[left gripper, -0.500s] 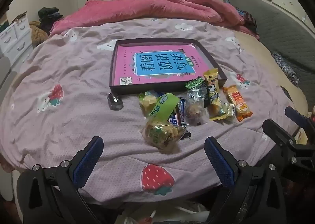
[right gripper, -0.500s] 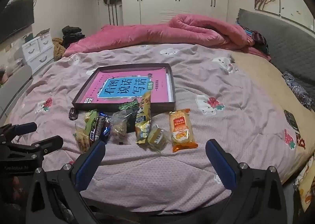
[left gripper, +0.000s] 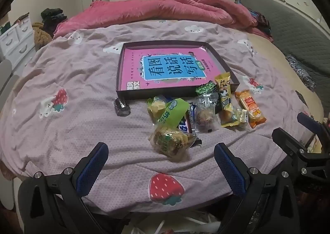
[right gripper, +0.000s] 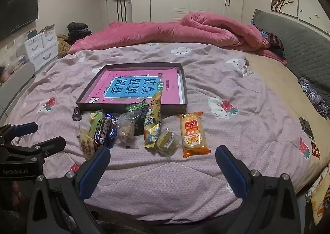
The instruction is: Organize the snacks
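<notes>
Fingers fully spread on both: left gripper (left gripper: 160, 164) and right gripper (right gripper: 163, 164) hold nothing, hovering over near edge of bed (left gripper: 61, 131), quilted lilac cover. Shallow dark box (left gripper: 224, 65) holds glossy pink book (left gripper: 165, 69). Snacks (left gripper: 204, 110), crinkly wrappers, lie in a row just in front of it; orange pack (right gripper: 193, 133) rightmost.

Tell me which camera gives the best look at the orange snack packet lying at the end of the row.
The right wrist view. There the orange snack packet lies near the middle, close and unobstructed, its whole printed face showing. In the left wrist view the same packet sits off to the right, smaller, angled and harder to read, next to the yellow packet.
</notes>
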